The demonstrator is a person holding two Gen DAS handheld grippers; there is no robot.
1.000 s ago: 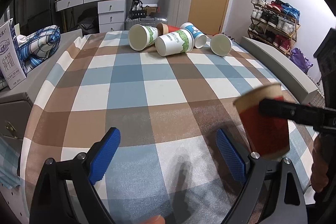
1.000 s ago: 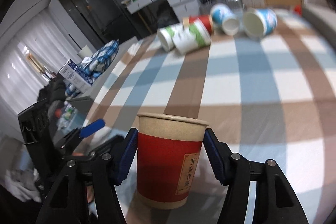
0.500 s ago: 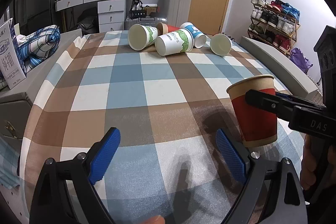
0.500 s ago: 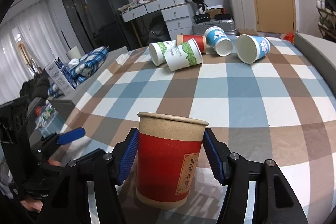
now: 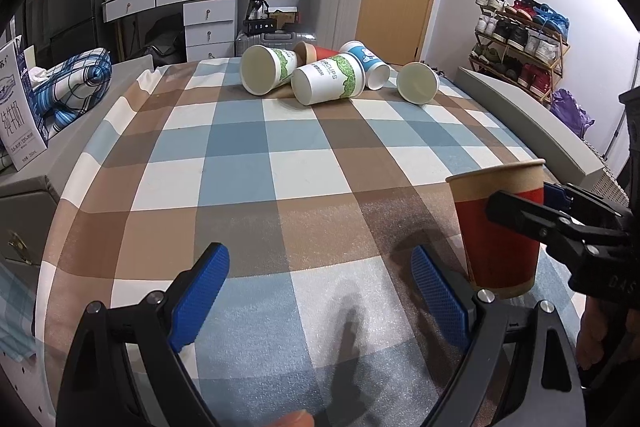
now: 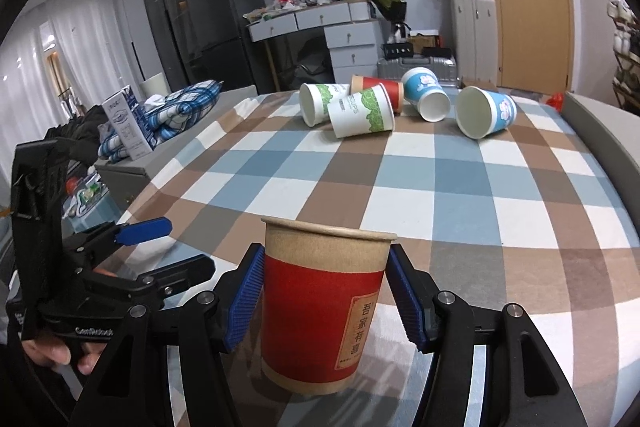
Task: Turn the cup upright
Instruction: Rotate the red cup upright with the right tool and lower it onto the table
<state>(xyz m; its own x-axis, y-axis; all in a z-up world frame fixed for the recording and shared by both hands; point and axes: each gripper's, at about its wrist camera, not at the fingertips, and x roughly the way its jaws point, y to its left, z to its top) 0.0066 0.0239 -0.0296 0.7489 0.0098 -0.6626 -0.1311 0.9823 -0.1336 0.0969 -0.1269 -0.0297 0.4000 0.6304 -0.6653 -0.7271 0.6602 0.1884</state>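
A red and tan paper cup (image 6: 320, 311) stands upright on the checked tablecloth (image 6: 440, 195), mouth up. My right gripper (image 6: 326, 301) has its blue pads against both sides of the cup. The cup also shows in the left wrist view (image 5: 498, 227), at the right, with the right gripper's black finger across it. My left gripper (image 5: 320, 303) is open and empty, low over the cloth just left of the cup. It also shows in the right wrist view (image 6: 132, 251) at the left.
Several paper cups lie on their sides at the far end of the table: green-printed ones (image 5: 328, 79), a red one (image 5: 316, 51) and blue ones (image 6: 486, 113). A grey ledge (image 5: 532, 131) runs along the right side. A milk carton (image 5: 18, 103) stands left.
The red cup has come down from above the cloth and now stands on it. My right gripper has swung to face the far cups. The left gripper has not moved.
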